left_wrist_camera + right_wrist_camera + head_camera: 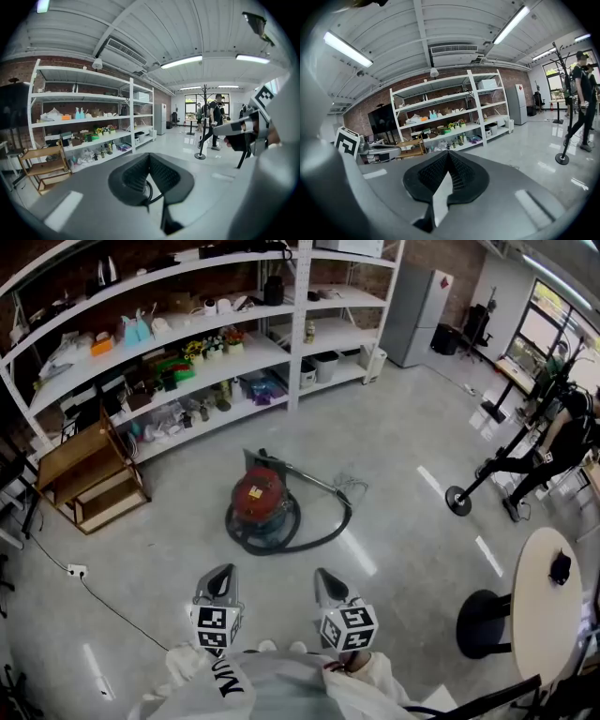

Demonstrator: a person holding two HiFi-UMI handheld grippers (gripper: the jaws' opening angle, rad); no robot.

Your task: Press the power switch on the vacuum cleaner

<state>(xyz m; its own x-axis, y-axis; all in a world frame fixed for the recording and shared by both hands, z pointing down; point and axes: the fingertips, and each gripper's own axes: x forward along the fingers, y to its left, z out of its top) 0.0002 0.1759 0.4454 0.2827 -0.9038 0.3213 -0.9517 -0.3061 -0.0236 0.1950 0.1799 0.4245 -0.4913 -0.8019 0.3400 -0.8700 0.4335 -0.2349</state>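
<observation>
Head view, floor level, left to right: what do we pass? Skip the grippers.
low wooden shelf unit → red canister vacuum cleaner ringed by its black hose → black stand with a round disc base → round pale table on a black pedestal

- The polished grey floor ahead of me carries the red vacuum cleaner, with its black hose looped around it.
- A white socket block lies on the floor to my left, with a cable running from it.
- A low wooden rack stands in front of the white shelving.
- On my right, a round pale table holds one small dark object.
</observation>
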